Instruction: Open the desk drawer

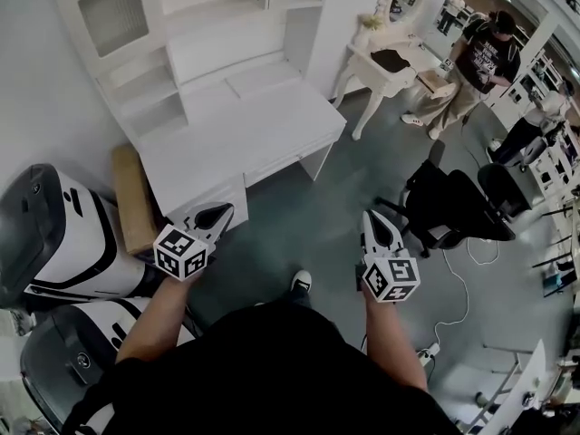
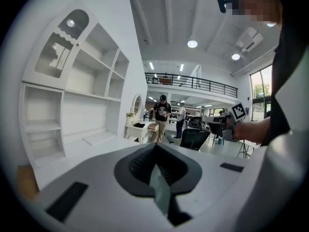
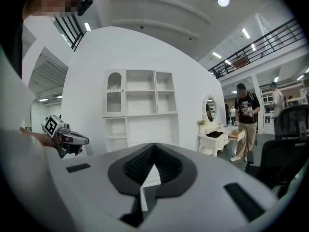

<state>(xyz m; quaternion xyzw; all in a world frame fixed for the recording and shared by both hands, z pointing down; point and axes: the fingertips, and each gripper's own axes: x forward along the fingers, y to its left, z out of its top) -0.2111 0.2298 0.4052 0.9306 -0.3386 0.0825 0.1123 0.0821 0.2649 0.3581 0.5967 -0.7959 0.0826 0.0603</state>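
A white desk (image 1: 245,125) with a shelved hutch stands against the wall ahead of me; its drawer front (image 1: 276,166) sits shut under the desktop. My left gripper (image 1: 220,211) hovers just short of the desk's near left corner, jaws shut with nothing held. My right gripper (image 1: 376,220) hangs over the floor to the right of the desk, also shut and empty. The desk top (image 2: 96,139) fills the left of the left gripper view beyond the left gripper (image 2: 155,146). In the right gripper view the hutch (image 3: 140,110) stands beyond the right gripper (image 3: 154,146).
A black office chair (image 1: 444,211) stands at my right. A white dressing table with an oval mirror (image 1: 385,62) is past the desk, with a person (image 1: 476,62) beside it. A brown board (image 1: 131,198) and white-and-black machines (image 1: 54,234) lie left.
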